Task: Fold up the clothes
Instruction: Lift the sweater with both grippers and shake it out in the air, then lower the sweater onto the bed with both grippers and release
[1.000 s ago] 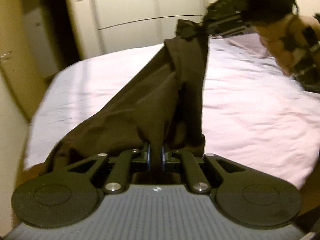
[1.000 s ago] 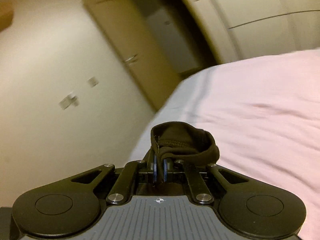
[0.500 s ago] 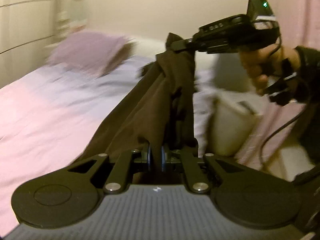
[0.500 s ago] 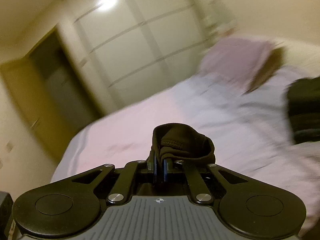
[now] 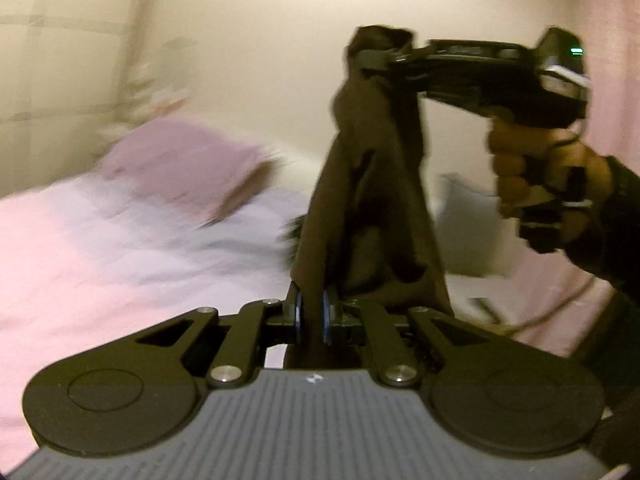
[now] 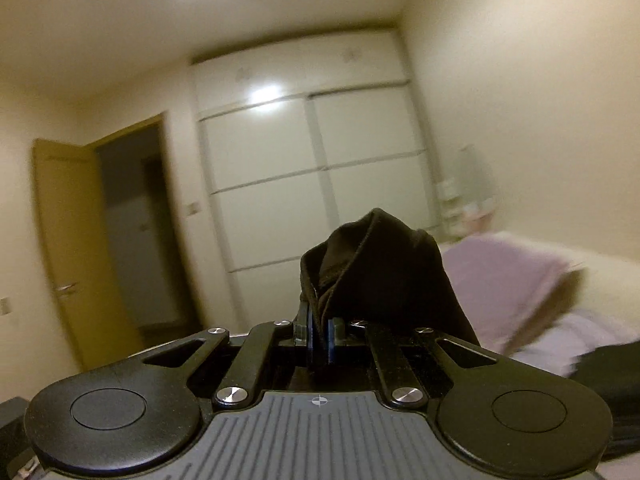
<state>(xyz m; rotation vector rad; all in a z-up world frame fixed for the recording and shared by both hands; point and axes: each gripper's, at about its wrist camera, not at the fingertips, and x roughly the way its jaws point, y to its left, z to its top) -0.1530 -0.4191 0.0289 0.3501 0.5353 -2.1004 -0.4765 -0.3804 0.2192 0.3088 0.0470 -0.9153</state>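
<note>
A dark brown garment (image 5: 376,184) hangs in the air between my two grippers, above the pink bed (image 5: 104,264). My left gripper (image 5: 311,312) is shut on its lower edge. In the left wrist view my right gripper (image 5: 370,58) is higher up, held by a hand (image 5: 536,176), and shut on the garment's top edge. In the right wrist view the right gripper (image 6: 319,334) pinches a bunched fold of the garment (image 6: 380,276), which drapes over its right finger.
A purple pillow (image 5: 188,160) lies at the head of the bed by the cream wall. A white sliding wardrobe (image 6: 312,176) and an open wooden door (image 6: 76,240) stand across the room. Another dark cloth (image 6: 608,364) lies on the bed at the right.
Both grippers have swung from the foot of the bed toward the pillow end and risen, carrying the garment. The right gripper now stands higher above the left, and the cloth hangs more steeply.
</note>
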